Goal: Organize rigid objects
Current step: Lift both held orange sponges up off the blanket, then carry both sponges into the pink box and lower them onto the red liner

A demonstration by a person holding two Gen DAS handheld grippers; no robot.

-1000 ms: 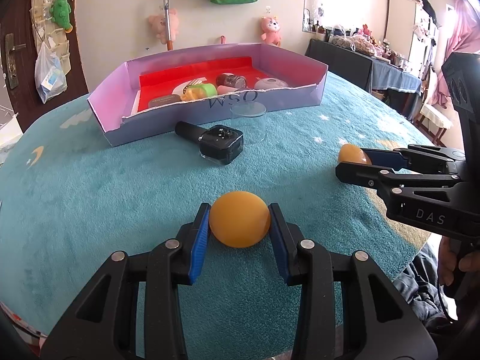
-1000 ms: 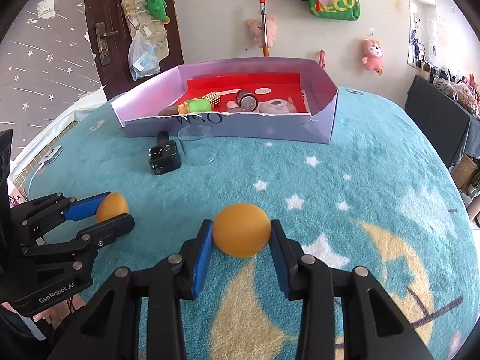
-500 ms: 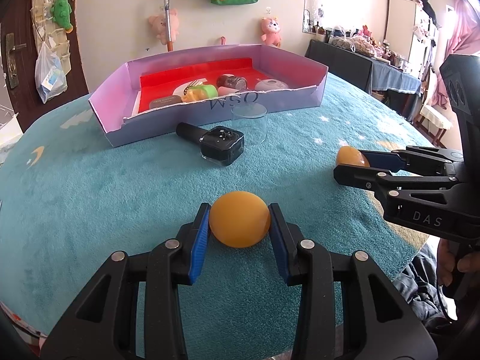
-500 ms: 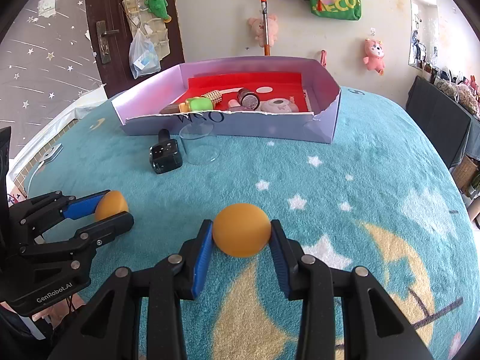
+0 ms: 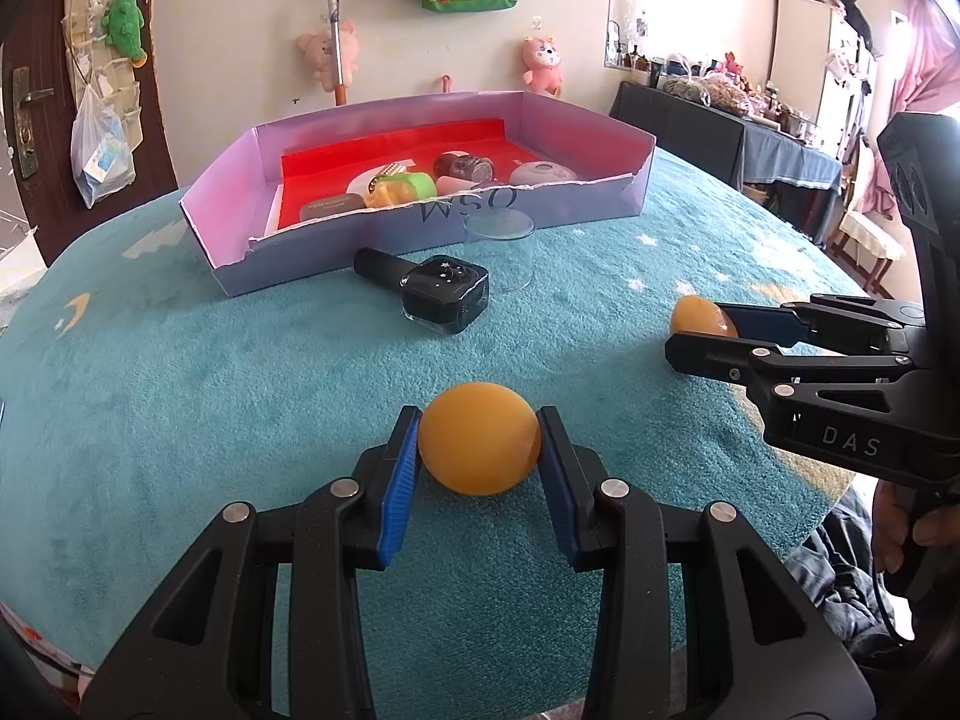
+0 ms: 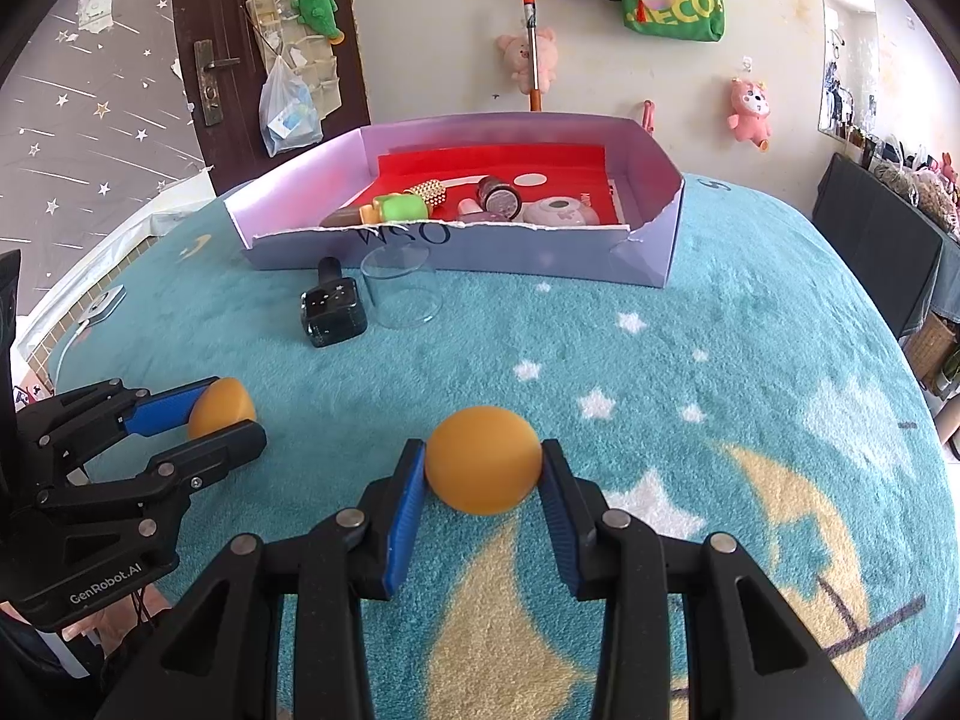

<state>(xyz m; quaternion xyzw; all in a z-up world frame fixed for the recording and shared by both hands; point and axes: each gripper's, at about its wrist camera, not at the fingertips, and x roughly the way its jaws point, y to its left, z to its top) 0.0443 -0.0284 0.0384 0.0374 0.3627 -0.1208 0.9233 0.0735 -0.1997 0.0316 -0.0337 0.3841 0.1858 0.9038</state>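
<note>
My left gripper (image 5: 479, 450) is shut on an orange ball (image 5: 479, 445) just above the teal cloth, near the table's front edge. My right gripper (image 6: 483, 468) is shut on a second orange ball (image 6: 483, 459). Each gripper shows in the other's view: the right gripper (image 5: 696, 327) at the right edge, the left gripper (image 6: 231, 414) at the left edge, both pinching their balls. A purple box (image 5: 336, 258) (image 6: 540, 255) with a red floor stands at the back and holds several small items.
A black square bottle (image 5: 441, 294) (image 6: 332, 313) lies on its side in front of the box, beside an upright clear glass (image 5: 499, 252) (image 6: 401, 288). A dark side table (image 5: 708, 132) stands right of the round table. A hand (image 5: 912, 534) holds the right gripper.
Both grippers have drifted slightly forward toward the box, each still pinching its ball. Nothing on the table has moved.
</note>
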